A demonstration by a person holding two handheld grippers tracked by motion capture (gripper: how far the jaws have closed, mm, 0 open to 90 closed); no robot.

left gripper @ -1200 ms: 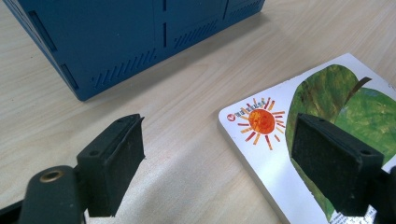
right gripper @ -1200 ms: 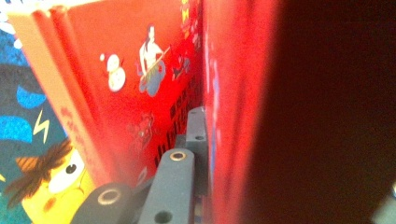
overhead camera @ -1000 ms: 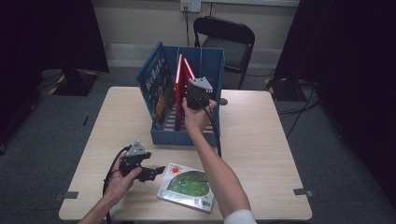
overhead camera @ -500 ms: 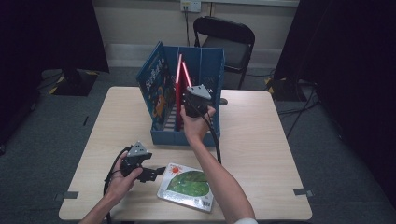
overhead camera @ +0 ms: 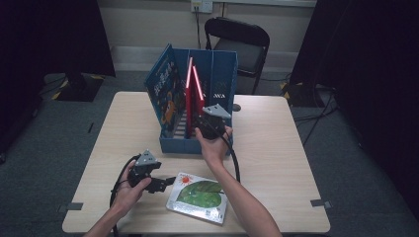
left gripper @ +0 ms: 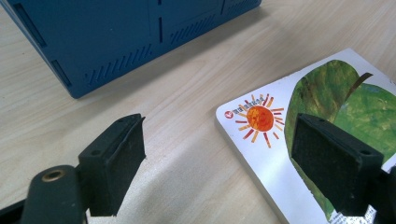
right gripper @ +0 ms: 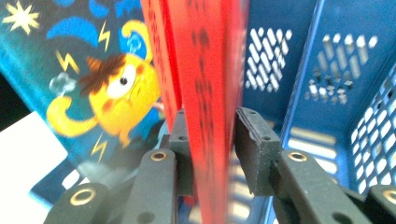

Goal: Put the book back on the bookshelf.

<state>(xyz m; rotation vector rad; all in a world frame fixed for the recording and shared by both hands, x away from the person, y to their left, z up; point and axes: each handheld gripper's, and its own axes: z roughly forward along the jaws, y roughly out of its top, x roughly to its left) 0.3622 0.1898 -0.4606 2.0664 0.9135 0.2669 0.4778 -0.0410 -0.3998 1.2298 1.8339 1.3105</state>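
A blue slotted bin (overhead camera: 220,84) stands mid-table with a blue picture book (overhead camera: 165,94) leaning at its left end and a red book (overhead camera: 193,91) upright inside. My right gripper (overhead camera: 210,123) is at the bin's near end. In the right gripper view the red book (right gripper: 205,70) stands between its jaws (right gripper: 212,144), which have just been opening; the right pad (right gripper: 254,149) is a sliver off the cover. My left gripper (overhead camera: 165,183) rests open on the table at the corner of a flat book with a green leaf and sun (left gripper: 275,140).
A black folding chair (overhead camera: 242,44) stands behind the table. The right gripper's cable (overhead camera: 236,163) trails over the table toward the near edge. Bare tabletop (overhead camera: 296,148) lies right of the bin. The bin's perforated wall (right gripper: 327,70) is close on the right of the jaws.
The right hand has come down and nearer with the red book, which now sits lower in the bin. Left gripper and leaf book have not moved.
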